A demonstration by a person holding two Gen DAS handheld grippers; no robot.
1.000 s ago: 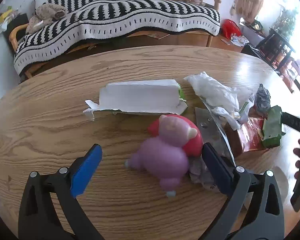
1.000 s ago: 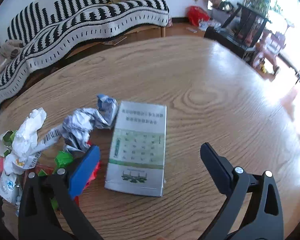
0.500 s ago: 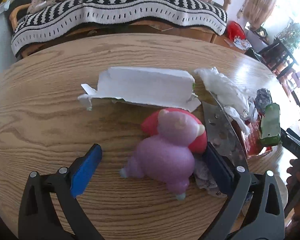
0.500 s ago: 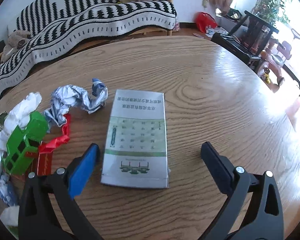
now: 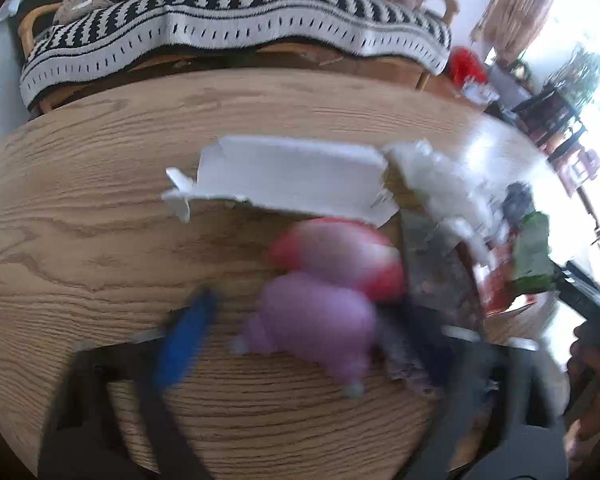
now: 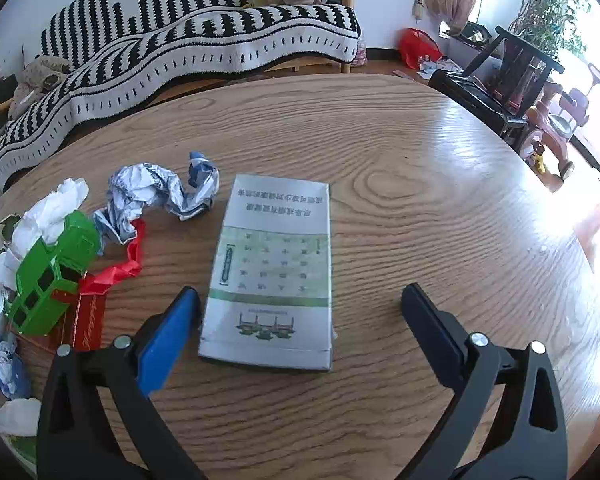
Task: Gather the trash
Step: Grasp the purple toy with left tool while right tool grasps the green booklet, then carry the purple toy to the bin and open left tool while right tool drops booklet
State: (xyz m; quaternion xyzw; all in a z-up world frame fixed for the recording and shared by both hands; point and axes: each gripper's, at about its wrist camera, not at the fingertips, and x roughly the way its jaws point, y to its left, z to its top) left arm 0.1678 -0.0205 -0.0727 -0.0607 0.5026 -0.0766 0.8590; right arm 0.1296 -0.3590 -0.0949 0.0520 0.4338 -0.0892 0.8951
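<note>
In the blurred left wrist view my left gripper (image 5: 304,320) is open, its fingers on either side of a purple and red plush toy (image 5: 324,288) on the round wooden table (image 5: 80,220). A torn white carton (image 5: 292,178) lies behind the toy and crumpled white paper (image 5: 440,184) to its right. In the right wrist view my right gripper (image 6: 300,304) is open over the near end of a flat grey-green printed box (image 6: 276,264). Crumpled foil wrapper (image 6: 160,192), a green toy car (image 6: 48,272), red wrapper (image 6: 116,268) and white tissue (image 6: 48,212) lie to its left.
A sofa with a black-and-white striped blanket (image 6: 188,48) stands behind the table. Dark chairs (image 6: 512,80) and a toddler ride-on (image 6: 556,120) stand beyond the table's right edge. The wooden table (image 6: 440,184) stretches to the right of the box.
My left gripper has narrowed around the plush toy and the view has blurred. My right gripper has moved a little closer over the flat box.
</note>
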